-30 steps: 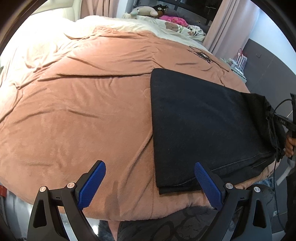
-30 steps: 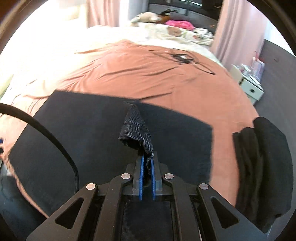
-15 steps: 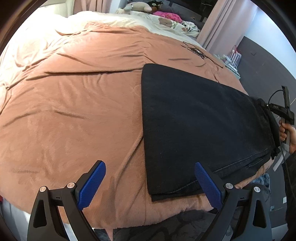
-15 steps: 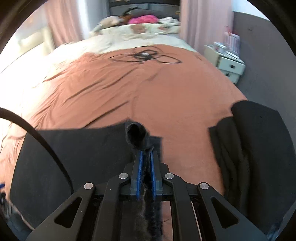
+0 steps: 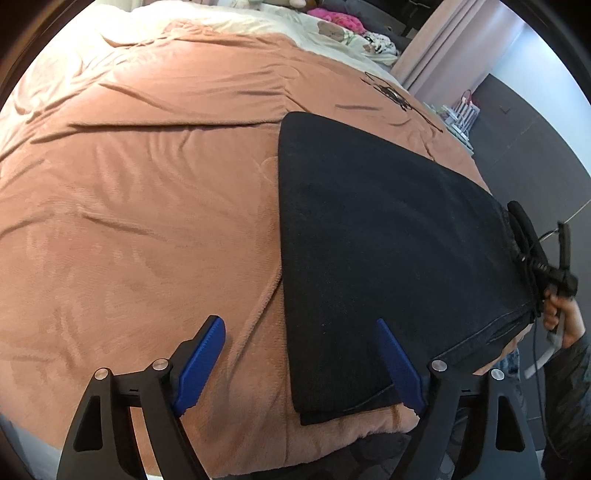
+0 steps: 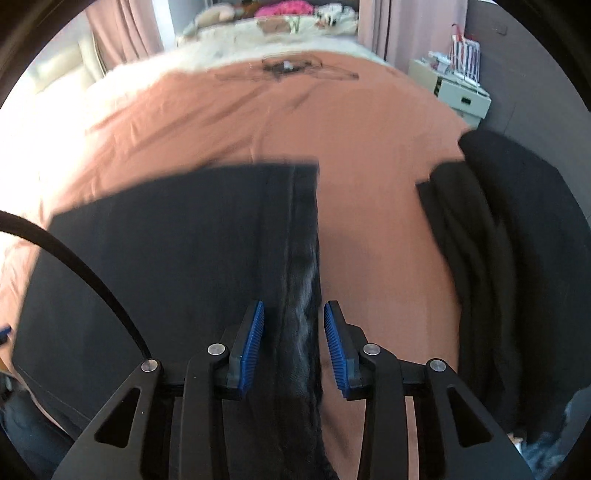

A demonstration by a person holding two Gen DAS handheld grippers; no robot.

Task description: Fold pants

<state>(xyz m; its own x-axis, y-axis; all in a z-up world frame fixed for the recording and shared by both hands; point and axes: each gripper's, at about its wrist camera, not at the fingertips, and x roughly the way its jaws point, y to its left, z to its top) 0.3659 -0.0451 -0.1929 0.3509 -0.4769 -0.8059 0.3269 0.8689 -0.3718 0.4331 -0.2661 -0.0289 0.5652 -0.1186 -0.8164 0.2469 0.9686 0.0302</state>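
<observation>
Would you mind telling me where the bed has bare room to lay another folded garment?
Blanket left of the pants is bare. A narrower strip lies between the pants and the dark pile. The far side is crowded: cable, pillows.

Bed (image 5: 147, 206) under rust blanket; pink curtains (image 6: 391, 29); grey wall (image 5: 535, 147); white nightstand (image 6: 461, 96).

The pants (image 5: 388, 240) between the right tongs (image 6: 293, 345) were plain black on a salmon-brown blanket (image 5: 147, 203). Both tongs' pads (image 6: 253, 345) were ribbed blue. Right of them lay black clothes (image 6: 517, 277).
</observation>
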